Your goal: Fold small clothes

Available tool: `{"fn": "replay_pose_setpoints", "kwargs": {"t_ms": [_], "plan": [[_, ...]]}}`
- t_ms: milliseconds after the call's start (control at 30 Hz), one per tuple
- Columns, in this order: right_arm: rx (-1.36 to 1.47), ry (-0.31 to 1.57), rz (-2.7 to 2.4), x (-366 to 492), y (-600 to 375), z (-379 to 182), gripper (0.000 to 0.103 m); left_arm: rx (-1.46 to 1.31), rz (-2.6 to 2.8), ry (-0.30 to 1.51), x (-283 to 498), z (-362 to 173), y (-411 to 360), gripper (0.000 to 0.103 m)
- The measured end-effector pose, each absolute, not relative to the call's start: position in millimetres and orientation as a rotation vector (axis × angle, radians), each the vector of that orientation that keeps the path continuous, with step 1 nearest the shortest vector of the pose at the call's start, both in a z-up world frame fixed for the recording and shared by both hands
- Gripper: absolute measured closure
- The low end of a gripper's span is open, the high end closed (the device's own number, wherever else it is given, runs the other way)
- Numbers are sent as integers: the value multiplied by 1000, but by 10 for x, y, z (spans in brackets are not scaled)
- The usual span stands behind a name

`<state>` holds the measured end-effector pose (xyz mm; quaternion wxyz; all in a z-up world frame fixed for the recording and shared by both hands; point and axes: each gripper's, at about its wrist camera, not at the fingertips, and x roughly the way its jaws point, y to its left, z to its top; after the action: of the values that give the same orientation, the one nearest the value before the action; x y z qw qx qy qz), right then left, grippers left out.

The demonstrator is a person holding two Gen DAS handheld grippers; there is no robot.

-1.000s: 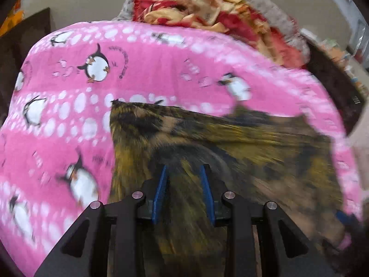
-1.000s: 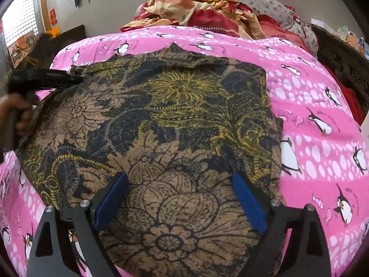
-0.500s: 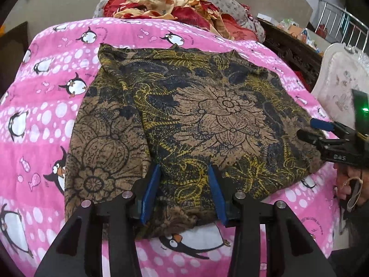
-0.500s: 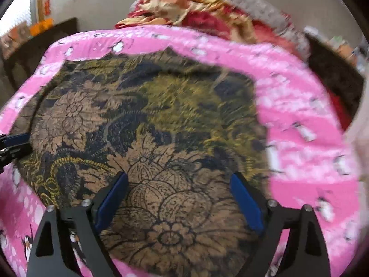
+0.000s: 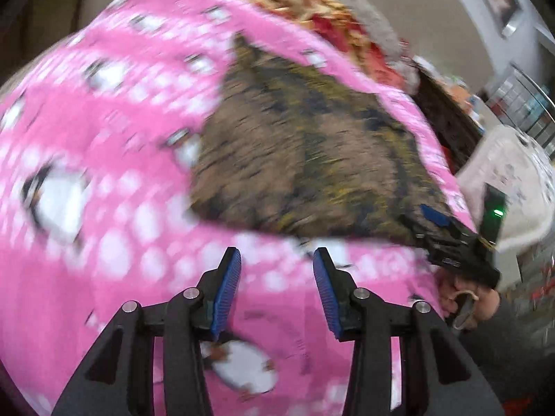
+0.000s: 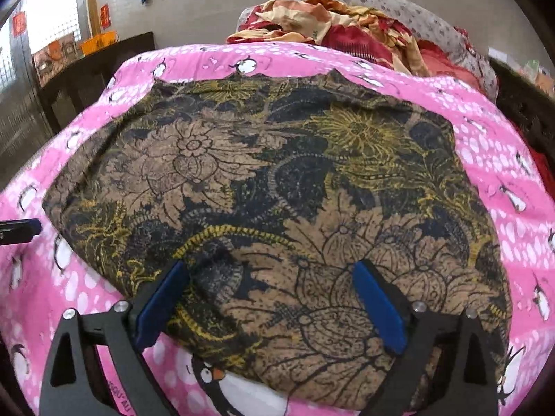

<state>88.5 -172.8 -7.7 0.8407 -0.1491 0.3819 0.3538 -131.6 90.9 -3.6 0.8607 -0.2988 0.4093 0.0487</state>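
A brown, black and yellow floral garment (image 6: 277, 190) lies spread flat on a pink penguin blanket (image 6: 503, 159). It also shows, blurred, in the left wrist view (image 5: 312, 159). My right gripper (image 6: 270, 277) is open and empty, with its blue pads over the garment's near edge. My left gripper (image 5: 274, 267) is open and empty over bare pink blanket (image 5: 86, 138), just short of the garment's edge. The right gripper's tip (image 5: 440, 218) shows at the garment's right corner in the left wrist view. The left gripper's tip (image 6: 20, 230) shows at the left edge of the right wrist view.
A heap of red and yellow bedding (image 6: 340, 27) and a grey pillow (image 6: 416, 17) lie at the bed's head. A dark wooden table (image 6: 90, 69) stands left of the bed. A white padded chair (image 5: 513, 180) stands right of it.
My left gripper has pulled back off the garment and swung left, so it now hangs over bare blanket. My right gripper has stayed over the garment's near edge, open as before.
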Motion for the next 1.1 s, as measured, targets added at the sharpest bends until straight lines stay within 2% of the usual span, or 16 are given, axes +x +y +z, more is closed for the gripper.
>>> {"fn": "replay_pose_setpoints", "kwargs": {"t_ms": [100,300,600,633,667,767,933,1100], "plan": [[-319,802,745,872,-1695,-78,3,-720,99,813,-1386,-72,1004,80],[-317,791,740,821,-1711,-76,3,-682,115,815,-1224,-77,1023,80],[-322,780,730,765,-1741,-72,3,-975,129,690,-1029,-202,1431,79],[-321,780,730,766,-1740,-71,3,-967,150,689,-996,-185,1442,87],[-321,779,730,764,-1748,-71,3,-955,181,688,-991,-173,1446,101],[-321,780,731,770,-1737,-71,3,-950,239,674,-1009,-202,1431,103],[-320,781,731,769,-1732,-75,2,-790,309,656,-1020,-61,1260,103],[-317,808,734,790,-1737,-71,2,-448,314,596,-894,262,851,103]]}}
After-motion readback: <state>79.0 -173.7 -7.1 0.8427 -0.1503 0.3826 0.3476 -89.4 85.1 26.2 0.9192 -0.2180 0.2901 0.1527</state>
